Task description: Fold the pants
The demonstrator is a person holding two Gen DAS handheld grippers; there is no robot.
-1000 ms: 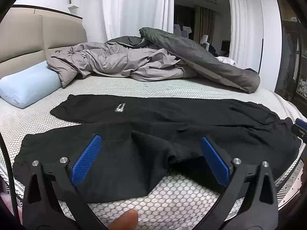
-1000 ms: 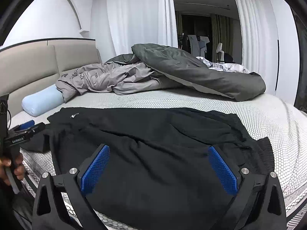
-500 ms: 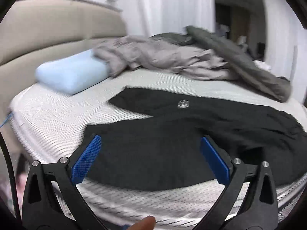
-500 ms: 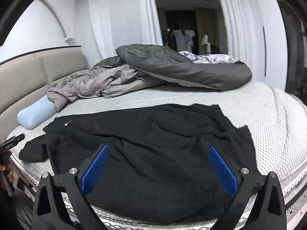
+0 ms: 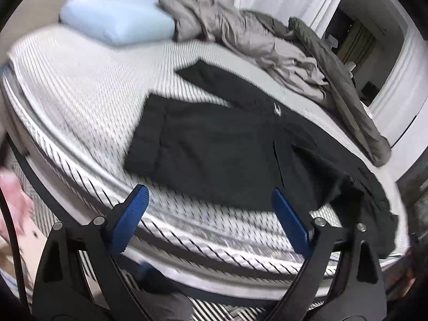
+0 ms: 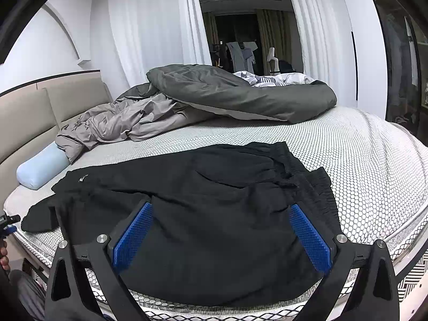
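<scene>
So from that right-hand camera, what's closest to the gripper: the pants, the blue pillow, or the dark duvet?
1. Pants: right under the right gripper, at the near bed edge.
2. Pillow: far left, by the headboard.
3. Duvet: back centre, across the bed.

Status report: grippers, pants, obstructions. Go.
Left gripper closing, nothing between jaws. Right gripper open over pants. Pants flat, unfolded. Nothing obstructing.

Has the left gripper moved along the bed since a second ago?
Yes. The left gripper, jaws closing on nothing, moved toward the blue pillow end, now by the pants cuffs.
</scene>
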